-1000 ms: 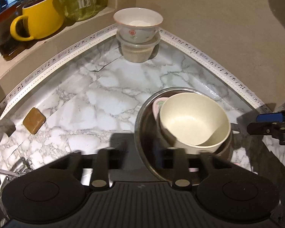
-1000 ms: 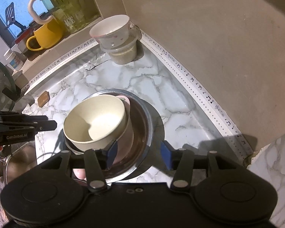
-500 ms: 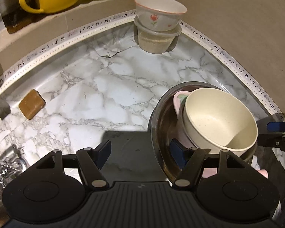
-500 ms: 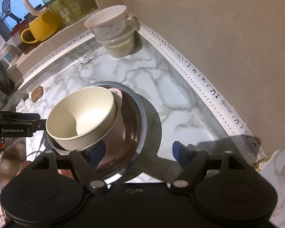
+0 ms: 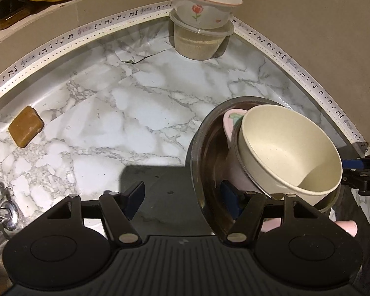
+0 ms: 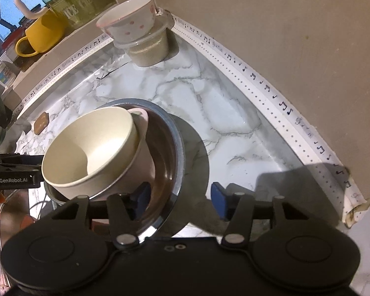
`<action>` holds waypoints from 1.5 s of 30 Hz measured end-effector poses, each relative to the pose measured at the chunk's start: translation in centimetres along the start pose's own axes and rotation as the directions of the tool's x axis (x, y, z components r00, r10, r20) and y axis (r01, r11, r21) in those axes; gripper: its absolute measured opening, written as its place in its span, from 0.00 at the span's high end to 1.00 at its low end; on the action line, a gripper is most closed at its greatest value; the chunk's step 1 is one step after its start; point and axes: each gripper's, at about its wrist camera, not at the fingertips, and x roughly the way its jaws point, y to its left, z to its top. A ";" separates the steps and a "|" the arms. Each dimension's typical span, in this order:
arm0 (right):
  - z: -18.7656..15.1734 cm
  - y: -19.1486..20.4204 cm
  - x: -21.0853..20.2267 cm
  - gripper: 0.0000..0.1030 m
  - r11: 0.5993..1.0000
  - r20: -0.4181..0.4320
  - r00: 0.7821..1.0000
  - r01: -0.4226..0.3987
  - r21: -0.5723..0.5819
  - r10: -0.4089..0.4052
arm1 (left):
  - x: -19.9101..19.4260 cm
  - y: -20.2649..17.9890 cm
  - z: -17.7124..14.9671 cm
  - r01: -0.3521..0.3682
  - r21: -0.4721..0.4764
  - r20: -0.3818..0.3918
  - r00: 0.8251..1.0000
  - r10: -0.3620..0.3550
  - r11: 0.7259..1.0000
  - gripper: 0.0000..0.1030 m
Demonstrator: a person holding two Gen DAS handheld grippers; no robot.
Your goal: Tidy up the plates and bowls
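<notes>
A cream bowl (image 5: pixel 291 153) sits nested in a pink bowl (image 5: pixel 230 123), both inside a steel bowl (image 5: pixel 204 162) on the marble counter; the stack also shows in the right wrist view (image 6: pixel 91 148). My left gripper (image 5: pixel 182 197) is open, its jaws either side of the steel bowl's near-left rim. My right gripper (image 6: pixel 180 197) is open, its jaws either side of the steel bowl's rim (image 6: pixel 177 162). A white flowered bowl (image 5: pixel 204 8) sits on a lidded plastic tub (image 5: pixel 199 42) in the far corner.
A brown soap bar (image 5: pixel 24 125) lies at the left. A yellow mug (image 6: pixel 42 34) and a glass jar stand on the window ledge. A tap (image 5: pixel 2 214) is at the lower left. Walls close the corner behind a music-note trim strip (image 6: pixel 283 108).
Both grippers opened wider and drew back a little from the stack. The left camera shifted so the stack sits further right. The bowls stay nested in the steel bowl.
</notes>
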 end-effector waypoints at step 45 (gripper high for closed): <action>0.8 0.9 -0.5 0.89 0.996 0.010 0.997 0.074 0.046 -0.075 | -1.0 -1.0 0.9 0.014 -0.005 0.026 1.000 -0.014 1.000 0.90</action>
